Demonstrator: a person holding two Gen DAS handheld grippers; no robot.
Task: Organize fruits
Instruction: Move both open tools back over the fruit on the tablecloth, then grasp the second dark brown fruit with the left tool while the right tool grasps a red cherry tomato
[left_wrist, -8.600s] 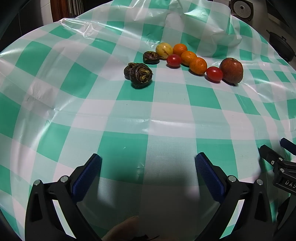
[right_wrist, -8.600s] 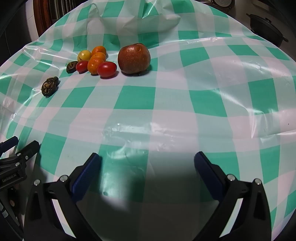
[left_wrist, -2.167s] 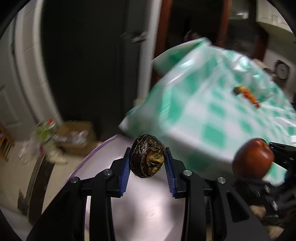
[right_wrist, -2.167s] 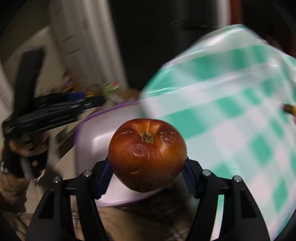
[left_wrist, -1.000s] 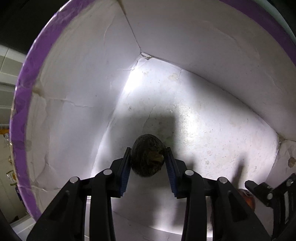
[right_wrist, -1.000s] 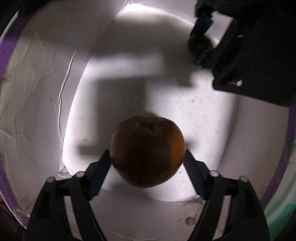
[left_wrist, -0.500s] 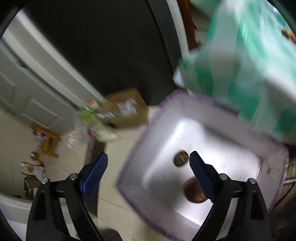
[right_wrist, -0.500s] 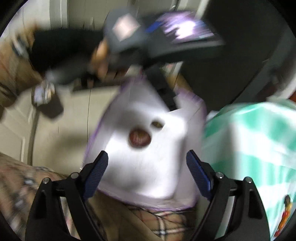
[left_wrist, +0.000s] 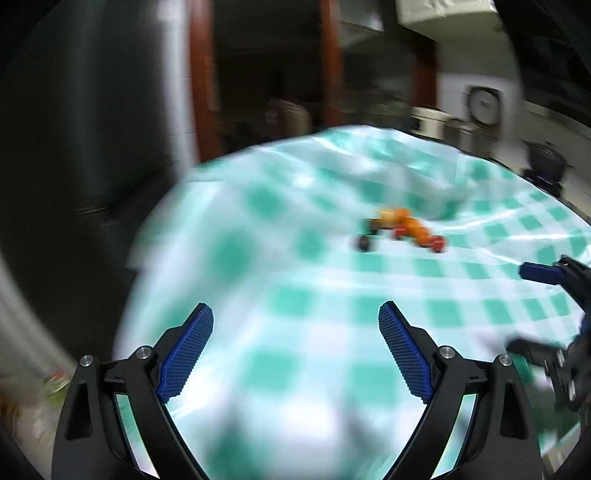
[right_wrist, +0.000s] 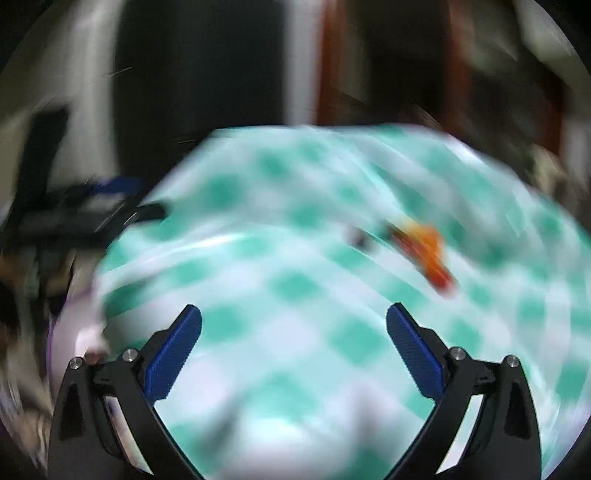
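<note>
Both views are motion-blurred. A small cluster of orange, yellow and red fruits (left_wrist: 406, 227) with a dark fruit (left_wrist: 363, 242) beside it lies far off on the green-and-white checked tablecloth (left_wrist: 295, 302). The cluster also shows in the right wrist view (right_wrist: 424, 251). My left gripper (left_wrist: 295, 354) is open and empty above the near part of the table. My right gripper (right_wrist: 293, 354) is open and empty too. The right gripper's blue tip (left_wrist: 539, 275) shows at the right edge of the left view.
The purple-rimmed white box (right_wrist: 74, 332) shows blurred at the lower left of the right wrist view, below the table edge. A dark doorway and wooden frame (left_wrist: 328, 74) stand behind the table. Kitchen appliances (left_wrist: 480, 107) sit at the far right.
Both grippers have let go of their fruits in the white box and swung up, back over the checked table. Both jaws now stand wide open and empty.
</note>
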